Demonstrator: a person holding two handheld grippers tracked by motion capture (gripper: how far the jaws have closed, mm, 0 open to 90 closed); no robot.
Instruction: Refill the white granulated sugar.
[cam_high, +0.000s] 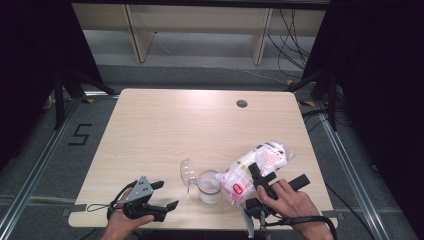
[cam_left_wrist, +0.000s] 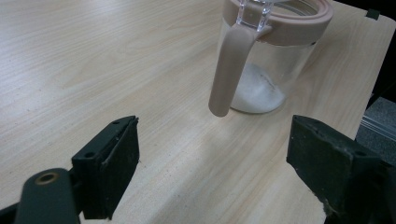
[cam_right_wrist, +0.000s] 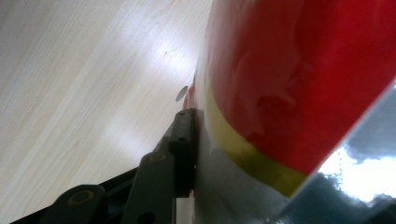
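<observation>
The right gripper (cam_high: 257, 181) clamps the soft, slippery refill bag (cam_high: 257, 162) mid-body over the jar (cam_high: 209, 186); the left gripper (cam_high: 166, 195) gapes empty.

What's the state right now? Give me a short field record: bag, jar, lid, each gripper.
bag: white and pink plastic bag, tilted with its lower end at the jar's mouth
jar: clear jar with a pink rim, upright on the table, a little white powder at its bottom
lid: clear flip lid, hinged open
right gripper: right gripper, jaws closed on the bag
left gripper: left gripper, jaws open, nothing between them, pointing toward the jar
</observation>
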